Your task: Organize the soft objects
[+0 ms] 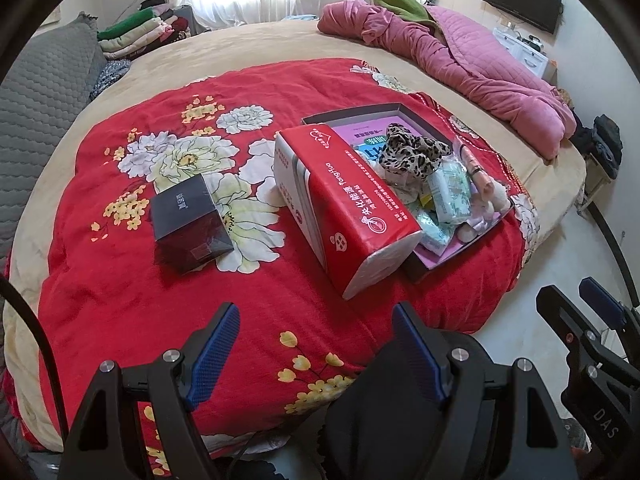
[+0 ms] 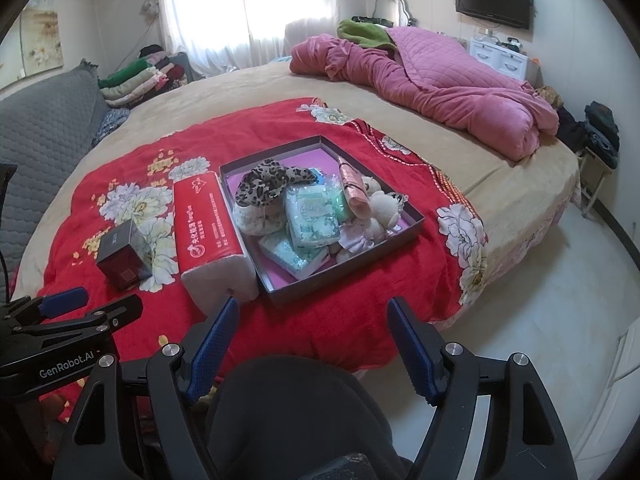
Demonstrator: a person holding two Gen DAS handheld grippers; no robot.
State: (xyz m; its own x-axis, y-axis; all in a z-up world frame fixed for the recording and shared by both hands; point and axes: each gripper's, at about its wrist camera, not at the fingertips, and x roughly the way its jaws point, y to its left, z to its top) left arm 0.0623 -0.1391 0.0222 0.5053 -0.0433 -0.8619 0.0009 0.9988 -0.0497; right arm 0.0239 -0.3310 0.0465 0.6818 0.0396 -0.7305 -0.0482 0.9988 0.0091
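Note:
A shallow dark tray [image 2: 412,222] [image 1: 316,119] lies on the red floral quilt [image 1: 120,280] [image 2: 360,320]. In it are a leopard-print scrunchie [image 2: 268,186] [image 1: 412,148], green tissue packs [image 2: 312,216] [image 1: 450,192], a pink tube [image 2: 354,186] and small plush pieces [image 2: 380,204]. A red tissue pack [image 1: 344,204] [image 2: 208,232] lies along the tray's left side. Left of it stands a small dark box [image 1: 188,220] [image 2: 124,258]. My left gripper [image 1: 316,356] hovers open over the quilt's near edge with nothing between its fingers. My right gripper [image 2: 312,348] is open and empty too, just short of the tray.
A pink quilted blanket [image 2: 432,80] and a green cloth [image 2: 360,32] are heaped at the far right of the round bed. Folded clothes [image 2: 136,76] are stacked at the back left beside a grey padded headboard [image 1: 40,96]. Pale floor [image 2: 540,320] lies to the right.

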